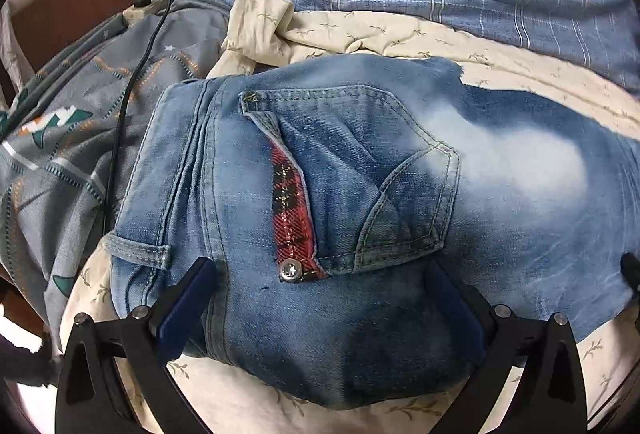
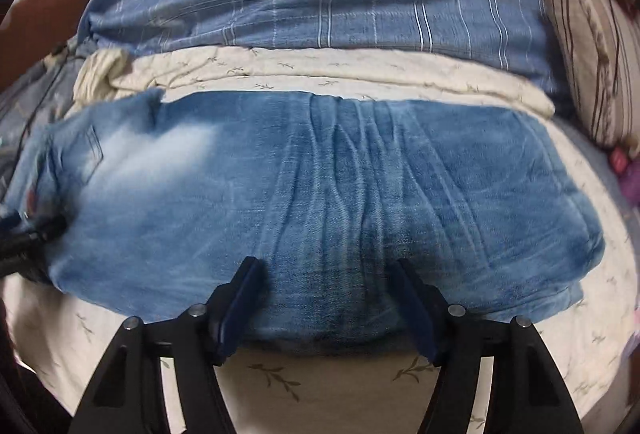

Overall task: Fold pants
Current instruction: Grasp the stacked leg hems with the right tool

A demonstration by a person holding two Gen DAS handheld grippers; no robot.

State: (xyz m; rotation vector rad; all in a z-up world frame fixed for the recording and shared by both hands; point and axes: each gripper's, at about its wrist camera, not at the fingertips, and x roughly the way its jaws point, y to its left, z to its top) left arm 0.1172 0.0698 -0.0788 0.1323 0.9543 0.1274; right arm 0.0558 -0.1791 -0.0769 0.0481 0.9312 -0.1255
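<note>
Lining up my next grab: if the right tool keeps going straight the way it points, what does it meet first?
Most likely the jeans: the right tool already straddles their near edge, with creased denim directly ahead. Depth is hard to judge.

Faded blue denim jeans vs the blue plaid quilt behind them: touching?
Apart. Right wrist view shows a strip of cream leaf-print sheet running between the faded blue denim jeans and the blue plaid quilt along the whole far edge.

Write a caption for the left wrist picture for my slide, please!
Left gripper open over the near edge of folded jeans on a cream bedsheet, by the plaid-trimmed pocket.
</note>
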